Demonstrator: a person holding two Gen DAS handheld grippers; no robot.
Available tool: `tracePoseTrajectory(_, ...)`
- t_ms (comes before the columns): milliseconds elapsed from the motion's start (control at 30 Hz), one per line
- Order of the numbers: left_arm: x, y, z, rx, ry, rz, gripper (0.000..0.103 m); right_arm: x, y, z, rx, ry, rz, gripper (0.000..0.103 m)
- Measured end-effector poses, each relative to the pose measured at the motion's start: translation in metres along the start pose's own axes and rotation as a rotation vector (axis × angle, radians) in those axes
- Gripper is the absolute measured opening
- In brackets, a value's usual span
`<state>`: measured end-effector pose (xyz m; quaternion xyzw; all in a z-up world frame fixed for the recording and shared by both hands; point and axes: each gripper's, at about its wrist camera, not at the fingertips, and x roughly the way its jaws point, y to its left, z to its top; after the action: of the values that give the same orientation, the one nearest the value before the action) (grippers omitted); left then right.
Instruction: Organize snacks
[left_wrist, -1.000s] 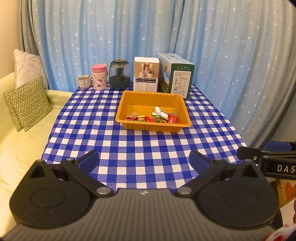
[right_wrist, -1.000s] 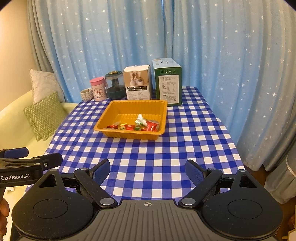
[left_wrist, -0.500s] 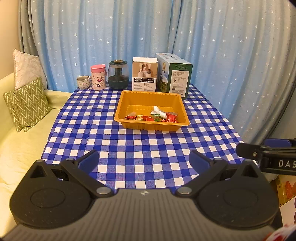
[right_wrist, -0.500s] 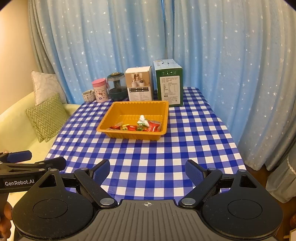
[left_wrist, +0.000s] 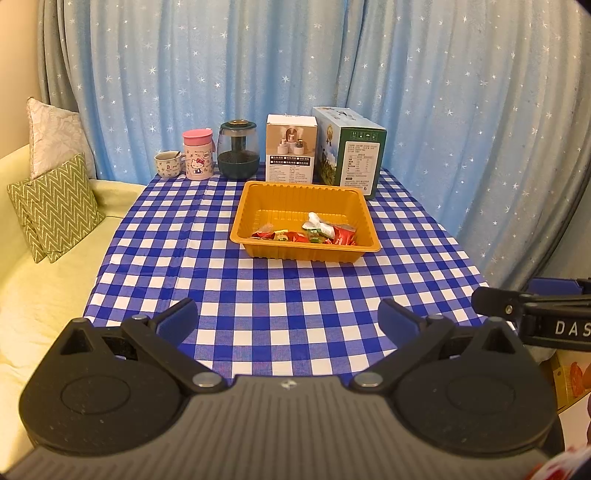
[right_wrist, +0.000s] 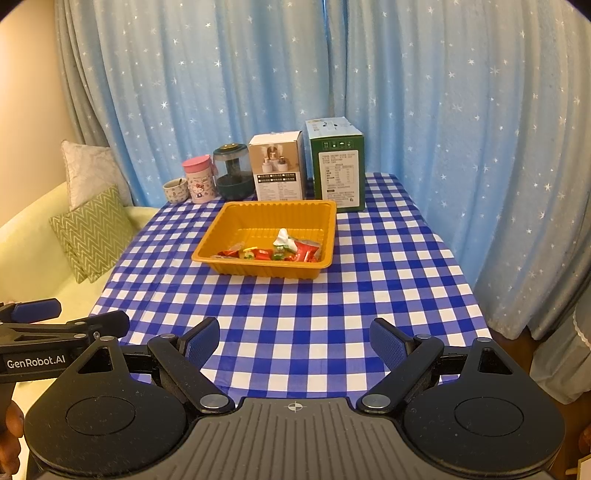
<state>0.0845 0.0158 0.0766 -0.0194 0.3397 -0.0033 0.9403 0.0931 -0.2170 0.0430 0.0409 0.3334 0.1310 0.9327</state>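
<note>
Left hand-held gripper (left_wrist: 288, 321) and right hand-held gripper (right_wrist: 294, 341): both with jaws spread wide, nothing between the pads, each poised over the near edge of the table (left_wrist: 184, 243) and touching nothing. Beyond them, well apart, the orange tray (right_wrist: 236, 221) sits mid-table holding the wrapped snacks (right_wrist: 280, 251), heaped against its near wall. No loose snack shows on the checked cloth, so the gathering appears finished or nearly so; whether more remain off-frame cannot be told.
</note>
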Motion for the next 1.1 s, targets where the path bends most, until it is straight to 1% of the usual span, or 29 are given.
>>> tracePoseTrajectory(1100, 0.0015, -0.0001, 0.0023, 0.002, 0.005, -0.005, 0.103, -0.0001, -0.0017, -0.0009, -0.001, -0.001, 0.000, 0.088)
